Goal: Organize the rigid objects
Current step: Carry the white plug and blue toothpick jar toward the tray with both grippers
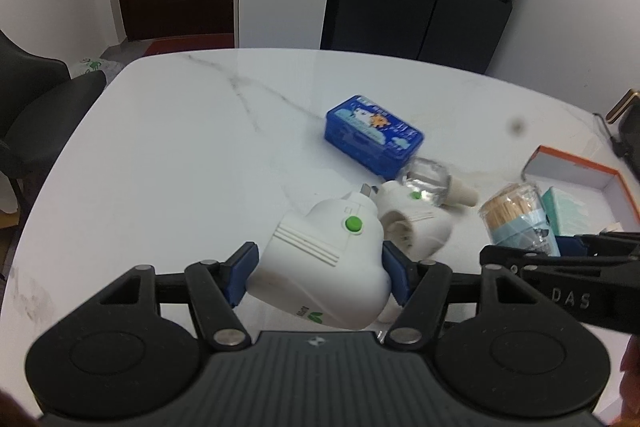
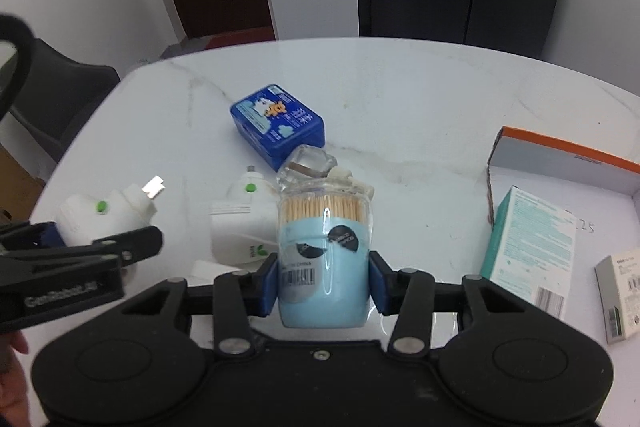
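Observation:
In the left wrist view my left gripper [image 1: 320, 267] is shut on a white plug-in device [image 1: 324, 259] with a green button, held above the marble table [image 1: 180, 147]. The right wrist view shows that device [image 2: 100, 215] at the left, metal prongs pointing up. My right gripper [image 2: 324, 279] is shut on a toothpick jar [image 2: 324, 247] with a light blue label and clear top; both blue pads press its sides. The jar [image 1: 516, 215] also shows at the right of the left view. A second white plug-in device [image 2: 240, 227] lies on the table just left of the jar.
A blue tin [image 2: 278, 125] and a clear glass bottle [image 2: 306, 167] lie behind the jar. At the right an orange-edged open box [image 2: 560, 163] holds a teal carton [image 2: 528, 255] and a small white carton [image 2: 620, 295]. A dark chair [image 1: 32, 99] stands at the table's left.

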{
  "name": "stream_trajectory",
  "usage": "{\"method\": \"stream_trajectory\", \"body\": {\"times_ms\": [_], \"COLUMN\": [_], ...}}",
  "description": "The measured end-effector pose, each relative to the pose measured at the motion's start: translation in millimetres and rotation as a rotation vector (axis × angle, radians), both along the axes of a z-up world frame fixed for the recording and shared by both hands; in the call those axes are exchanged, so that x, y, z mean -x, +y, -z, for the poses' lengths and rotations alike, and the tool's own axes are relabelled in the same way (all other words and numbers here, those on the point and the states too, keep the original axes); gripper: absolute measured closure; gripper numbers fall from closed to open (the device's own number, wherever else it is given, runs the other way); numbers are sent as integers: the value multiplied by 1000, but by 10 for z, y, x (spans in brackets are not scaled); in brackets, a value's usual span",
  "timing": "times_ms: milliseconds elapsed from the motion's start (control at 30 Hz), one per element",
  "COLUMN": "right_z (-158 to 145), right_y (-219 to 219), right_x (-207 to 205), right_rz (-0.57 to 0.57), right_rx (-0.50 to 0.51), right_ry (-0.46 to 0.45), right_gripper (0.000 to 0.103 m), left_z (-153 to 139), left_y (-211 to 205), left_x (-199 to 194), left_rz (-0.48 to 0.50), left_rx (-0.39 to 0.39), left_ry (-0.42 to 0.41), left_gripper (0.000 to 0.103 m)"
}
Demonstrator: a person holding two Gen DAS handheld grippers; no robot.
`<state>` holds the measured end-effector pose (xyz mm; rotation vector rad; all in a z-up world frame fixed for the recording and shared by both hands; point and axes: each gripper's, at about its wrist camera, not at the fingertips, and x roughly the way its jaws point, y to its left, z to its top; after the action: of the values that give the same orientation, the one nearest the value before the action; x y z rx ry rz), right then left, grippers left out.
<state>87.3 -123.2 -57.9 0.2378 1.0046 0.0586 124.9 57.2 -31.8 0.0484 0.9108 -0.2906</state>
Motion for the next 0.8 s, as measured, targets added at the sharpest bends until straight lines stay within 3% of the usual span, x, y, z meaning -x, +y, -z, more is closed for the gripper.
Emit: {"method": "stream_trajectory", "body": {"times_ms": [800], "right_z": [-507], "right_y": [-279], "right_x": [710], "right_rz": [-6], "right_rx": [13], "right_ry": [-64], "right_gripper": [48], "left_z": [-442], "left_y": [-318], "left_x": [693], "left_rz": [-43], "left_rx": [-12], "left_ry": [-62], "left_gripper": [36]}}
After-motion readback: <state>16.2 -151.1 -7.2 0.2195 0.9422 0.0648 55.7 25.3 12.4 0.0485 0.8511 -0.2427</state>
